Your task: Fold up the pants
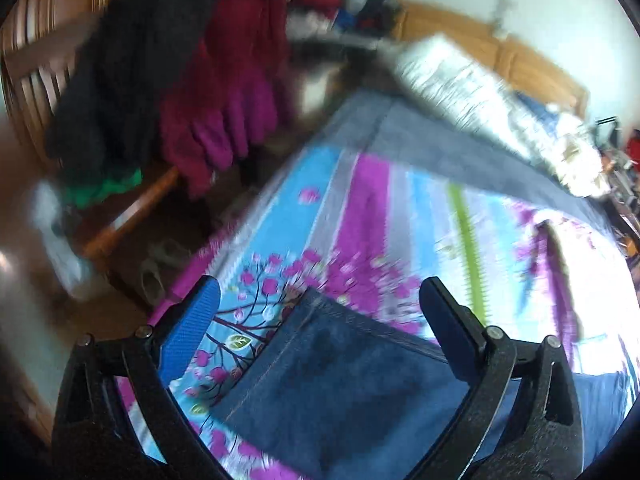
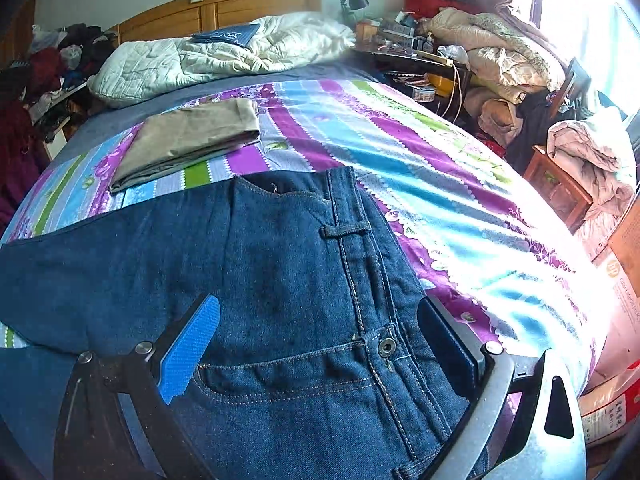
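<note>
Partly blurred: left tongs (image 1: pixel 320 320) agape over jeans (image 1: pixel 344 392); legs cropped.

Both views look forward and down from low over the bed (image 2: pixel 440 184). The left wrist view, blurred, faces the bedside chair (image 1: pixel 120 216). The right wrist view faces the headboard (image 2: pixel 224 8). They share the jeans (image 2: pixel 280 280) and striped floral bedspread (image 1: pixel 360 208).

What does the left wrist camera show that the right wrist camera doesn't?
Only the left wrist view shows the dark and red clothes draped over a wooden chair beside the bed. Only the right wrist view shows folded khaki pants, the jeans' waistband button and a desk lamp. Both show the blue jeans on the striped bedsheet.
</note>
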